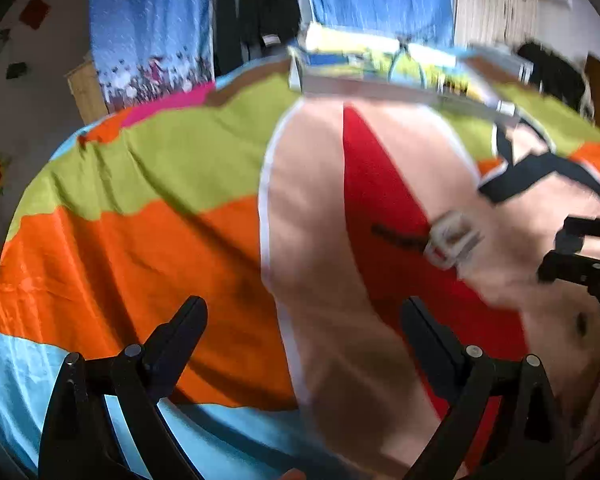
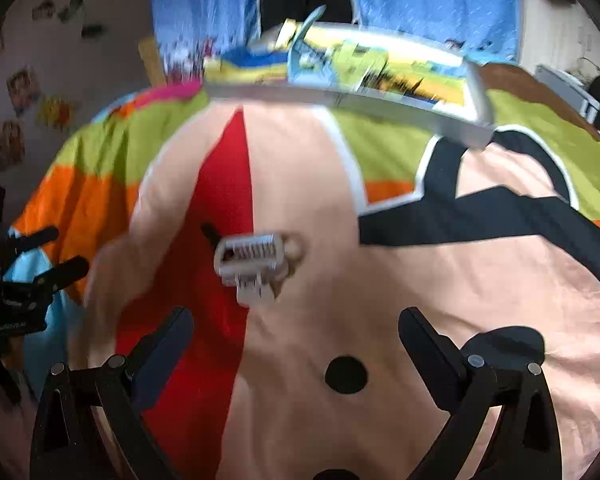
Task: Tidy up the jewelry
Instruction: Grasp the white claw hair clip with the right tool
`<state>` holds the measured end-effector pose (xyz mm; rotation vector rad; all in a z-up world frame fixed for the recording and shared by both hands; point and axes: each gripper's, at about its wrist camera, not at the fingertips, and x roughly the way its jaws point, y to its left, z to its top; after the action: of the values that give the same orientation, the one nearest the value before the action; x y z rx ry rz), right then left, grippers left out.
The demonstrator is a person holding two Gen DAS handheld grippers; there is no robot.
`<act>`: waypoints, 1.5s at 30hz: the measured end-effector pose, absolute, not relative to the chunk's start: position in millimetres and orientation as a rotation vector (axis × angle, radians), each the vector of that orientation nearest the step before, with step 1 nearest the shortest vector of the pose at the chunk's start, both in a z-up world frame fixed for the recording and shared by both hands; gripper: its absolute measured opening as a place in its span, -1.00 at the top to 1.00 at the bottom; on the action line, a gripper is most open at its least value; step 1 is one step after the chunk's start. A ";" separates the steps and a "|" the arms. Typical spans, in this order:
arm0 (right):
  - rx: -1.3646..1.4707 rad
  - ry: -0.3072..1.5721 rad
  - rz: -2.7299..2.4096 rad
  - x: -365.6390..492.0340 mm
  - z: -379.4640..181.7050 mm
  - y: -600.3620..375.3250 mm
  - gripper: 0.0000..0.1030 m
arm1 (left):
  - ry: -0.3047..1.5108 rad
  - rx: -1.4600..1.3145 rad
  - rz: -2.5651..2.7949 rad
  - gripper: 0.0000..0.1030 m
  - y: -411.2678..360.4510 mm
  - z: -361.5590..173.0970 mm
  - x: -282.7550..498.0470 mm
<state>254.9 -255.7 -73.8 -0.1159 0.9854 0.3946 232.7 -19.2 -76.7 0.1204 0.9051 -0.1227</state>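
A small white ridged piece [image 2: 252, 266], blurred, lies on the colourful bedspread [image 2: 380, 280] with a dark strand [image 2: 209, 232] running out to its left; the left wrist view shows the same white piece [image 1: 452, 240] and dark strand [image 1: 398, 237]. My right gripper [image 2: 296, 330] hovers open just short of the white piece, nothing between its fingers. My left gripper [image 1: 304, 318] is open and empty over the orange and peach cloth, left of the piece. A white tray [image 2: 340, 96] with bright contents sits at the far side.
The bedspread [image 1: 160, 160] carries green, orange, red, peach and black patches. Blue curtains [image 1: 152, 20] hang behind the white tray [image 1: 380, 88]. Pictures are stuck on the wall [image 2: 60, 60] at left. Each gripper shows at the edge of the other's view.
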 end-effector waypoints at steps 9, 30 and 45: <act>-0.151 1.077 0.444 270.1 -101.5 -248.2 -1.00 | 0.859 0.325 -0.275 -0.83 -27.3 -93.6 256.8; -0.278 0.991 0.470 301.2 -127.0 -224.1 -0.49 | 1.011 -0.068 -0.504 -0.04 -16.6 -121.3 320.3; -0.257 0.993 0.492 305.7 -133.5 -216.6 -0.25 | 1.159 -0.462 -0.480 0.73 3.8 -138.9 363.4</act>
<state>305.7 -216.6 -133.5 -0.2574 0.9926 0.4919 363.4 3.8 -138.9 -0.4619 1.1592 -0.4803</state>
